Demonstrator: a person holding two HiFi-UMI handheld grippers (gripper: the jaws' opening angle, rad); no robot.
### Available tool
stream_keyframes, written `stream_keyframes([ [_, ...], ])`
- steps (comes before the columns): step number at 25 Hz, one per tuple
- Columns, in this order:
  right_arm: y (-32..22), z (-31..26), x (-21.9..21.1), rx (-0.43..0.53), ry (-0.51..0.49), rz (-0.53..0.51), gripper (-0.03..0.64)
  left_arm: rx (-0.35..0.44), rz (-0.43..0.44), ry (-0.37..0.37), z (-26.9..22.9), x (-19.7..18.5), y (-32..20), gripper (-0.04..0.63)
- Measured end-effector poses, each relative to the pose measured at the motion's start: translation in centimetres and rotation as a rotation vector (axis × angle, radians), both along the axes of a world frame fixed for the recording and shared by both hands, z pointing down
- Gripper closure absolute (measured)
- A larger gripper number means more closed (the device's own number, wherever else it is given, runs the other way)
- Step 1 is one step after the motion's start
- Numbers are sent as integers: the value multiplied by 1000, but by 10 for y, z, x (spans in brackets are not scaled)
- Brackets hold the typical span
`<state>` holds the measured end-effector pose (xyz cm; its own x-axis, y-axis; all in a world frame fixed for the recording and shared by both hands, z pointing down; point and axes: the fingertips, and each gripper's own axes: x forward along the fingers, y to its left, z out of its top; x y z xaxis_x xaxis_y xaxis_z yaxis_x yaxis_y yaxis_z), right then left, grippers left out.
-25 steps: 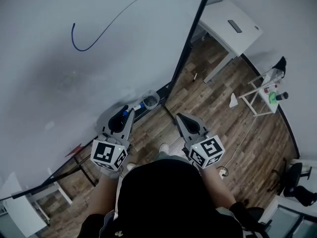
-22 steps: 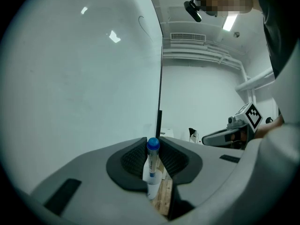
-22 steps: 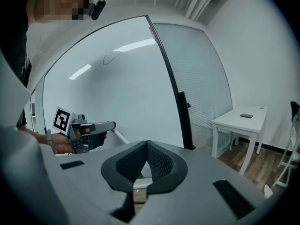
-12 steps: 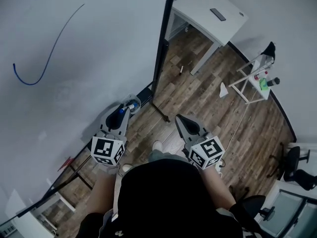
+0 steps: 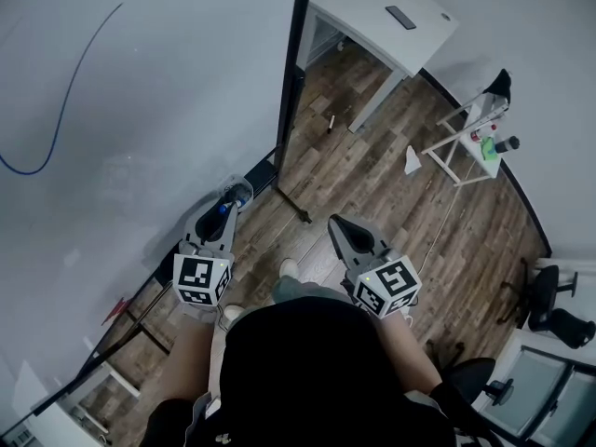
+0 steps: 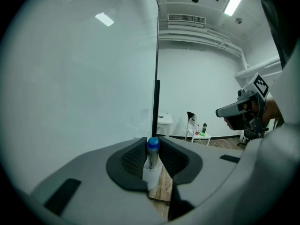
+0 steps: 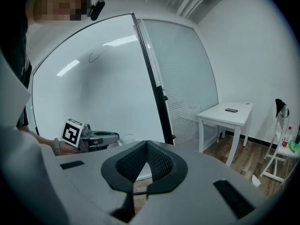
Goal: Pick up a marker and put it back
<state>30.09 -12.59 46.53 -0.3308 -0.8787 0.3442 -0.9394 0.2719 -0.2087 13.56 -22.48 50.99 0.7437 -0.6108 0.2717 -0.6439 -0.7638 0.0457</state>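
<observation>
A marker with a blue cap (image 6: 153,145) stands upright between the jaws of my left gripper (image 6: 152,150), which is shut on it. Its lower end appears to sit inside a clear plastic cup (image 6: 151,178) at the foot of the whiteboard (image 5: 121,110). In the head view the left gripper (image 5: 228,209) reaches to that cup (image 5: 241,188) with the marker (image 5: 223,208) in it. My right gripper (image 7: 147,156) is shut with nothing between its pads. It hangs over the wood floor, apart from the board, at the right (image 5: 339,228).
A blue curved line (image 5: 58,101) is drawn on the whiteboard. A black frame post (image 5: 291,82) ends the board. Beyond stand a white table (image 5: 372,12) with a dark flat thing (image 5: 401,17), a small white rack (image 5: 466,142) with bottles, and office chairs (image 5: 549,315).
The left gripper has carried the marker down and over to the clear cup. The head view has swung, so the board's line now lies further left. The right gripper has shifted slightly.
</observation>
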Motion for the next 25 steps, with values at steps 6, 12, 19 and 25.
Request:
stream_keyframes([
  [6,5,1,0,-3,9,0,588,5,-20,-25,11,-1,4,508],
  [12,10,2,2,-6,12,-2,589,6,-51,-34,15,-6,5,484],
  [19,13,-3,-8,6,10,-30,589,21,-79,-18,1,-15,10,474],
  [25,5,-16,-37,35,-2,-105,588,48,-102,-14,-29,-36,23,474],
])
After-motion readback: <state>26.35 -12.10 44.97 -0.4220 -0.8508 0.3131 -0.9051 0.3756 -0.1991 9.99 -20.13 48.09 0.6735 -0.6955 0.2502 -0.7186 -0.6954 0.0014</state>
